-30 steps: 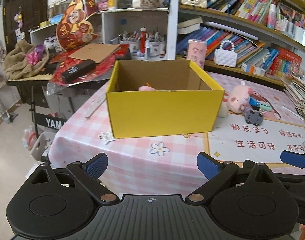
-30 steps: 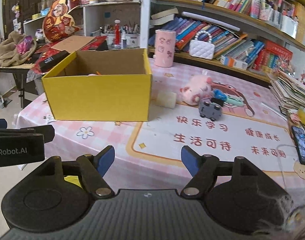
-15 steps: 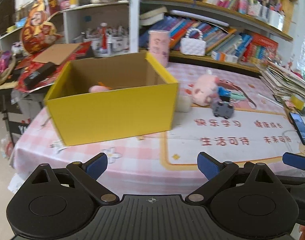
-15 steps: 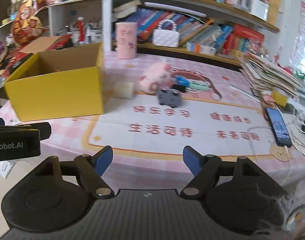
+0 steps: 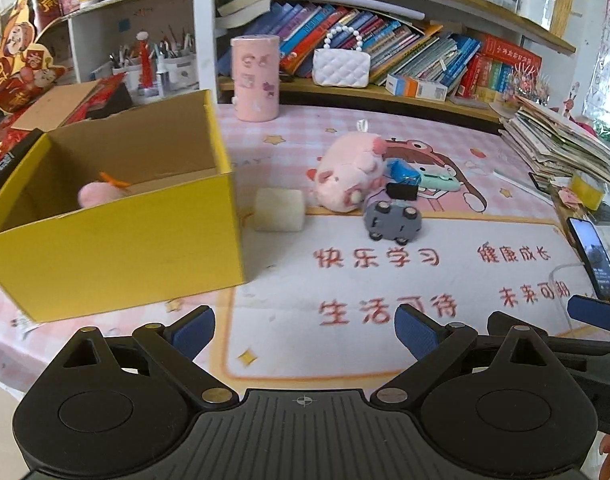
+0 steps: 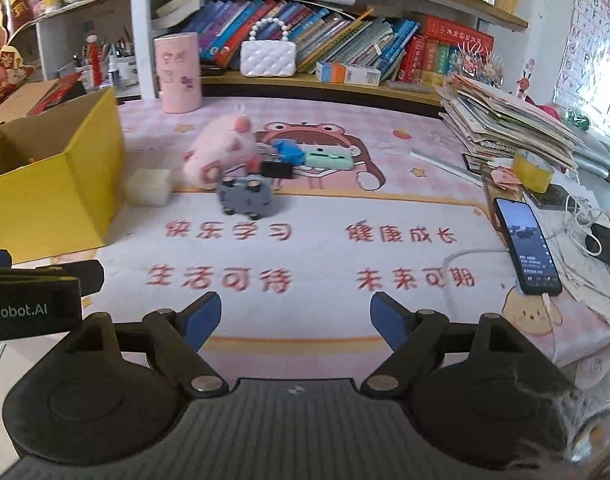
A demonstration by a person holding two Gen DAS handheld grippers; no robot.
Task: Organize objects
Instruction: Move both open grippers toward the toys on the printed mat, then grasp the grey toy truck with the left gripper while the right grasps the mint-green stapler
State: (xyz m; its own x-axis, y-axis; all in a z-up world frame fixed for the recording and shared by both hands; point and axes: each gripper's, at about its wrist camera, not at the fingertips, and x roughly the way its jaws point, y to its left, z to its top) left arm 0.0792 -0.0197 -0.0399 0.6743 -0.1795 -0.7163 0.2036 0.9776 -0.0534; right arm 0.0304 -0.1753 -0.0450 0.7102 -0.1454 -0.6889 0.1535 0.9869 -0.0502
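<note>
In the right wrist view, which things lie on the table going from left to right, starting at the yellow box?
Yellow box → white foam block → pink plush pig → mint green case → phone

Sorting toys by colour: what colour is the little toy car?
Grey, with black wheels; the toy car shows best in the left wrist view.

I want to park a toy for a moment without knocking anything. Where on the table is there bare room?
Free: the printed mat between the grey toy car and the table's near edge, from the yellow box across to the phone. Crowded: the cluster round the pink plush, and the right edge by the paper stack.
</note>
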